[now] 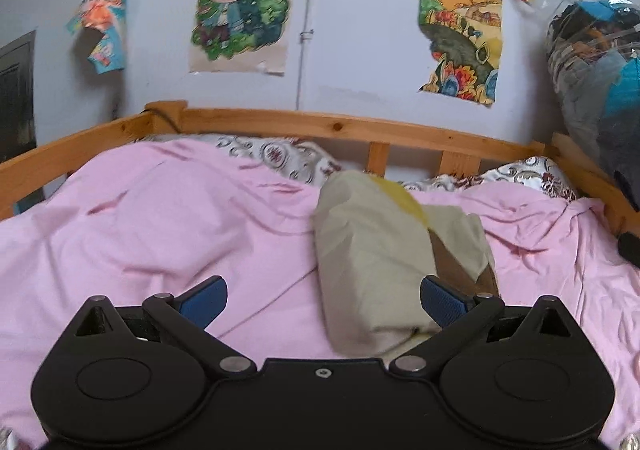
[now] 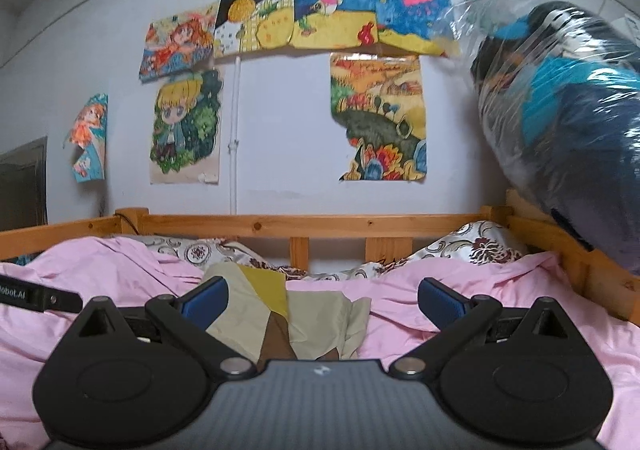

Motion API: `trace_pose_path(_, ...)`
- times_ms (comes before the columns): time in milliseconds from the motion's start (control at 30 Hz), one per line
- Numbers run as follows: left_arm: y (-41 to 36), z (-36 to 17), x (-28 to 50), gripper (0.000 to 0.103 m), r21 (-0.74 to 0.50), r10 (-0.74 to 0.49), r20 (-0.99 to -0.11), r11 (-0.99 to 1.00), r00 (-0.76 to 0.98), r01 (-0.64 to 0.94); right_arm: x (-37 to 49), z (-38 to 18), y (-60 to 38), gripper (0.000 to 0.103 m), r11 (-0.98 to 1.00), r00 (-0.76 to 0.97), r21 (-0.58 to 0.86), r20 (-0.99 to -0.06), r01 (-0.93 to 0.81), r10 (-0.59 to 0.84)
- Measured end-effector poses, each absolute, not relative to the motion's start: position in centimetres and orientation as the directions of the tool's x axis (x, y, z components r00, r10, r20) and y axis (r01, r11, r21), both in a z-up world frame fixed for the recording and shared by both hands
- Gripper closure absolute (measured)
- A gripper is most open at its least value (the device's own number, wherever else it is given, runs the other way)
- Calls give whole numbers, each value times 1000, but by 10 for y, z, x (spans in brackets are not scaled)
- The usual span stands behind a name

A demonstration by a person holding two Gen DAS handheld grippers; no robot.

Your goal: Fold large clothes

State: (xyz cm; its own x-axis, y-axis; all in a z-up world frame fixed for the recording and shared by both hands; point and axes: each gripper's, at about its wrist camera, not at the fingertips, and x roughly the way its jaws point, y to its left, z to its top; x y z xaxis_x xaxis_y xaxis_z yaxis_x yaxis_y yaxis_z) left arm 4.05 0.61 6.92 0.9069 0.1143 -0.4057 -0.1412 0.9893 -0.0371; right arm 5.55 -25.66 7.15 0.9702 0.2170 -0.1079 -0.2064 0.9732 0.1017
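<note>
Lying folded on the pink bedsheet (image 1: 160, 218): beige garment (image 1: 368, 262) with yellow and brown panels. Left gripper (image 1: 323, 298) and right gripper (image 2: 323, 300) above it, fingers apart, empty. Clear plastic bag (image 2: 560, 98) of dark and blue clothes at the bed frame (image 2: 320, 220) corner.

Matt pink cloth sheet (image 1: 160, 218), creased; soft beige cloth garment (image 1: 372, 262); varnished knotty wood bed frame (image 2: 320, 224); glossy clear plastic bag (image 2: 560, 90); curling paper drawings (image 2: 376, 114).

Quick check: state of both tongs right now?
Left tongs: open, holding nothing, above the beige garment.
Right tongs: open, holding nothing.
</note>
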Motion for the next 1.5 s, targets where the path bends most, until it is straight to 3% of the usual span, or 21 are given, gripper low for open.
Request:
trace_pose_path(800, -13, 19, -2, 1, 10, 134, -447, 989, 884, -145, 5, 22, -249, 0, 959, 931, 133, -238, -250, 276)
trace_pose_path(1500, -20, 20, -5, 1, 9, 125, -442, 991, 888, -135, 3, 22, -248, 0, 958, 929, 122, -240, -258, 281)
